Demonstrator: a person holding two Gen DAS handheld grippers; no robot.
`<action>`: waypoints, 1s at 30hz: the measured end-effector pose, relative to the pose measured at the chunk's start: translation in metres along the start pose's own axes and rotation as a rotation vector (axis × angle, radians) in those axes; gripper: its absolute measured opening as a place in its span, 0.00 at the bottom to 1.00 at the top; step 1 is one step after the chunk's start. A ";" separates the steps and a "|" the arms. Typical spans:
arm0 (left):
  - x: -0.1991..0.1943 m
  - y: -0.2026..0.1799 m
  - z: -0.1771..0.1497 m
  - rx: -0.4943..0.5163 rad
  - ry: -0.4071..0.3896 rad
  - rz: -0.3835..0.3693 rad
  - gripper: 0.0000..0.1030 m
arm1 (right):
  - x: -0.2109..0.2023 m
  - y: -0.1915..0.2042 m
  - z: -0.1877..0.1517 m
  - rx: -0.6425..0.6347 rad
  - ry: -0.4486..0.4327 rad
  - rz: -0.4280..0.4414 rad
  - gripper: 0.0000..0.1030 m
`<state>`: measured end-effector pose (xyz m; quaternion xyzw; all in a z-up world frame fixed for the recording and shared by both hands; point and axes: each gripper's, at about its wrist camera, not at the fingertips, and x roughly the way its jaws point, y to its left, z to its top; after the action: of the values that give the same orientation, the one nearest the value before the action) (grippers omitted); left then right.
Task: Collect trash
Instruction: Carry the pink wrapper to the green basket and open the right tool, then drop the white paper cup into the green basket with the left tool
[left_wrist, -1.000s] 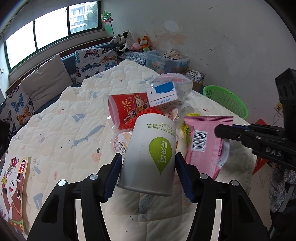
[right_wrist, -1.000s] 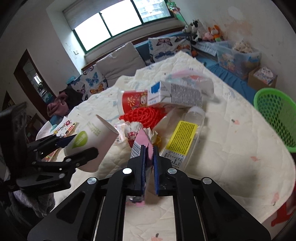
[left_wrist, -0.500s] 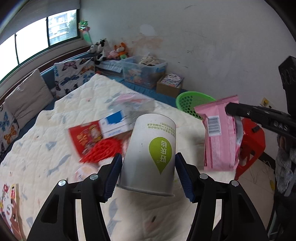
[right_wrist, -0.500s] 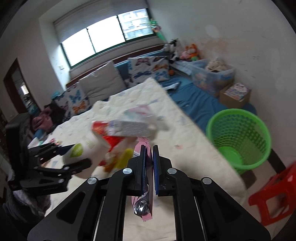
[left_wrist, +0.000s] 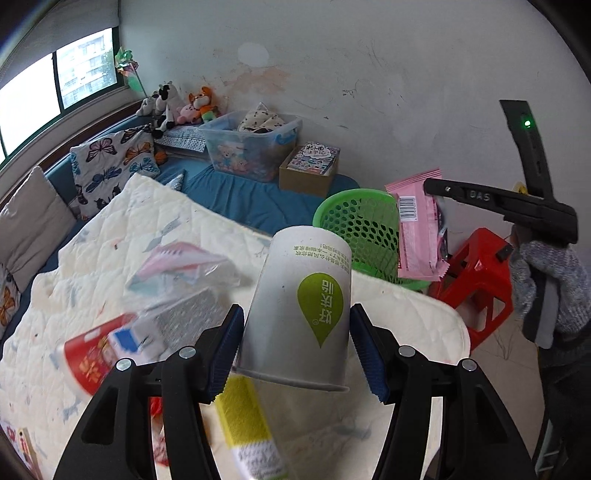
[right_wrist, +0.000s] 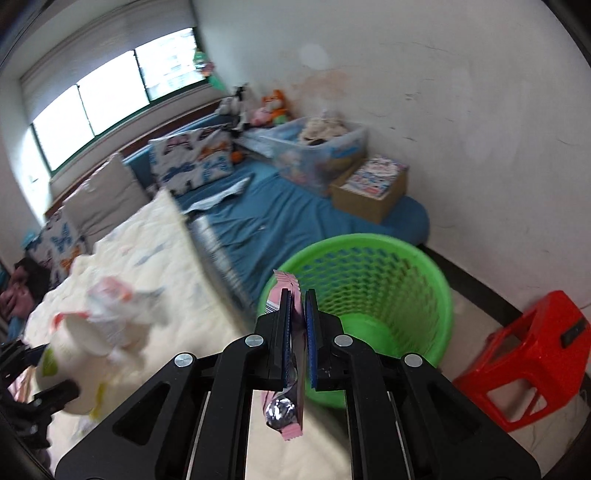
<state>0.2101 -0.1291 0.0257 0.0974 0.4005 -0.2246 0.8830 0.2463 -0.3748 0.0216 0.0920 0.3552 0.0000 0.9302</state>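
fingers gripping a cup and a wrapper beside the green bin

blue-padded fingers (left_wrist: 227, 350) of the left gripper (left_wrist: 295, 350) are pressing both sides of a white paper cup (left_wrist: 299, 310), holding it upside down, rim toward the camera, above the quilted bed (left_wrist: 92, 266). the cup is carrying a green drop-shaped logo with white chinese characters and a line of small green print near its base; i cannot read the words. the right gripper (right_wrist: 295, 325) is pinching a pink snack wrapper (right_wrist: 286, 406) between nearly shut fingers (right_wrist: 284, 332), and the wrapper is hanging edge-on, its foil lining showing at the lower end. in the left wrist view the same wrapper (left_wrist: 419, 229) is showing a barcode on a white patch and is dangling in front of the green basket (left_wrist: 364, 229), with "das" printed on the black gripper arm holding it.

the green basket (right_wrist: 417, 291) is standing on the floor between the bed and a red plastic stool (right_wrist: 532, 354); the part of its inside that shows is looking bare. a clear storage tub (left_wrist: 255, 144) by the wall is holding soft toys and fabric, and a cardboard box (left_wrist: 308, 170) next to it is carrying a colourful printed top. blurred trash is lying on the bed: a red printed cup (left_wrist: 96, 362), a blue and white carton (left_wrist: 147, 332), a crumpled clear bag (left_wrist: 184, 266) and a bottle with a yellow label (left_wrist: 247, 432).
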 end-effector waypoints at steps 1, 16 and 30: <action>0.006 -0.001 0.005 0.004 0.003 -0.002 0.55 | 0.007 -0.005 0.002 0.003 0.003 -0.012 0.08; 0.103 -0.040 0.081 0.038 0.072 -0.025 0.56 | 0.069 -0.062 0.004 0.076 0.037 -0.069 0.24; 0.171 -0.090 0.114 0.067 0.133 -0.055 0.57 | 0.039 -0.085 -0.016 0.089 0.018 -0.088 0.46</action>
<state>0.3414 -0.3032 -0.0265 0.1303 0.4529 -0.2552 0.8443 0.2597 -0.4532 -0.0303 0.1174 0.3668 -0.0558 0.9212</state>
